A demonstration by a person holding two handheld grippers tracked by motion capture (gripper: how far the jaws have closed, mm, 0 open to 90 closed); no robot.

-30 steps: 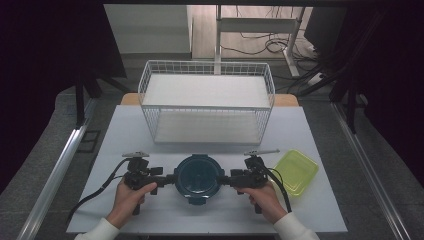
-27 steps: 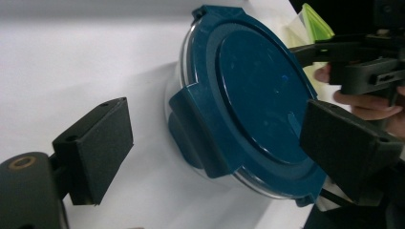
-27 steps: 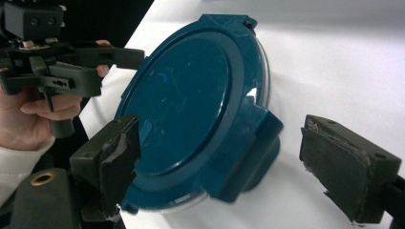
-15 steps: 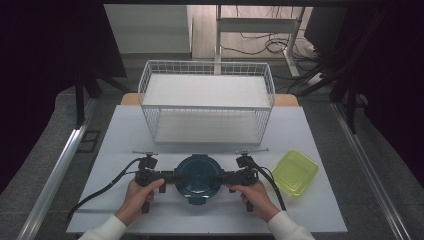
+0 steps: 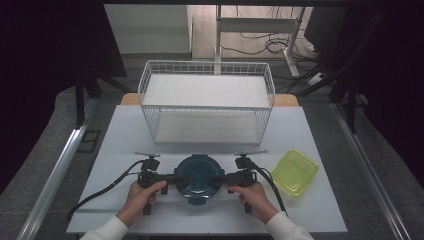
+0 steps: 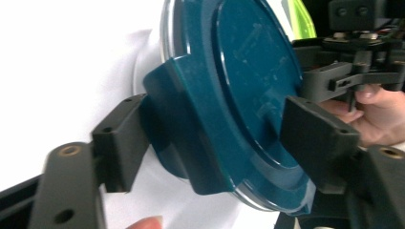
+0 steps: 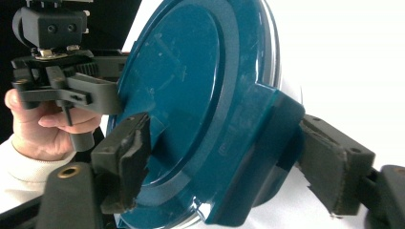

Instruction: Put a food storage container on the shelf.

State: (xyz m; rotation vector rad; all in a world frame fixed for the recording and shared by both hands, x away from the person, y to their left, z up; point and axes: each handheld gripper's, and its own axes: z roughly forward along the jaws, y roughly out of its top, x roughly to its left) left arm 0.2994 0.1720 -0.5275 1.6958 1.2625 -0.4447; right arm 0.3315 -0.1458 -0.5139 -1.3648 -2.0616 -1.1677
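The round dark-teal lid [image 5: 199, 177] lies low and central on the white bench [image 5: 120, 130], bare surface all around. The left tongs [image 5: 172, 178] and right tongs [image 5: 225, 178] each straddle a side latch tab. Wire basket [image 5: 207, 102] behind; yellow-green container [image 5: 295, 171] lower right.

**Bright table, dark surroundings**

From the high view, the white rectangular table [image 5: 320, 145] is evenly lit from above while the room's sides fall into near-black. In both gripper views the round dark-teal plastic lid [image 7: 191, 109] shows soft glare along its rim, and the near black jaws blur.
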